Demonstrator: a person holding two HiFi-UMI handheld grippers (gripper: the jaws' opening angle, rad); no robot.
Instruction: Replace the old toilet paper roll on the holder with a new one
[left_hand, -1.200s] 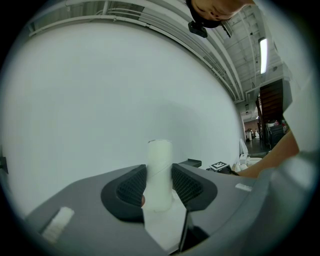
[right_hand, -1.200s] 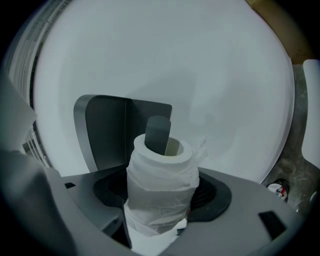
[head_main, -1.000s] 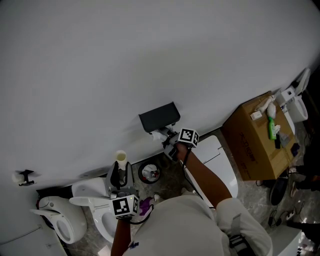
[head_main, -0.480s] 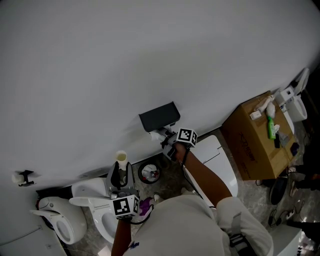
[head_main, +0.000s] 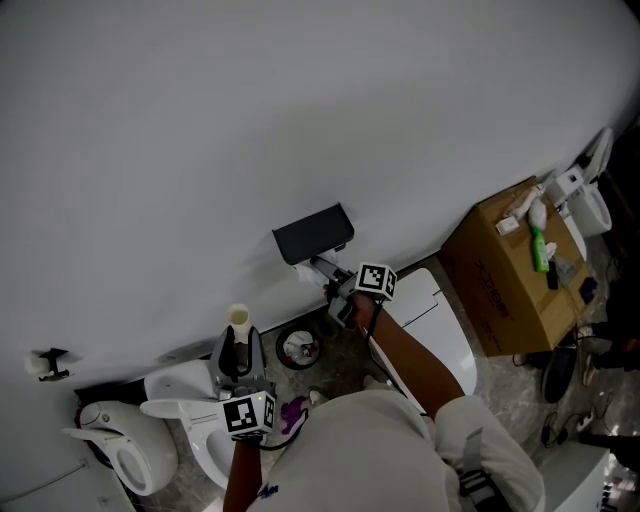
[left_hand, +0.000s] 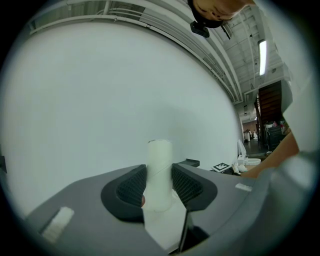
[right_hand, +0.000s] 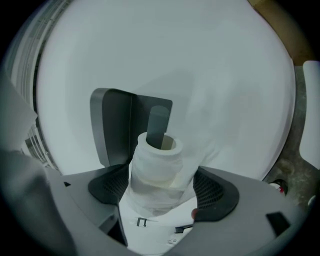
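A black wall holder (head_main: 313, 232) carries a grey rod (right_hand: 158, 126). A white toilet paper roll (right_hand: 157, 170) sits on the end of that rod, between the jaws of my right gripper (right_hand: 162, 192). Those jaws have just been opening, and the right pad (right_hand: 210, 192) stands off the roll. In the head view the right gripper (head_main: 340, 297) is just below the holder. My left gripper (left_hand: 159, 186) is shut on a bare pale cardboard tube (left_hand: 160, 170), held upright. The same tube (head_main: 238, 318) shows in the head view over the left gripper (head_main: 236, 350).
White toilet bowls (head_main: 150, 440) stand on the floor at lower left, and a small round bin (head_main: 298, 347) sits near the wall. A white panel (head_main: 432, 318) lies right of my arm. A cardboard box (head_main: 505, 270) with bottles on top stands further right.
The right gripper has drawn slightly back from the holder, so more of the rod shows between them. The left gripper and its tube have stayed put.
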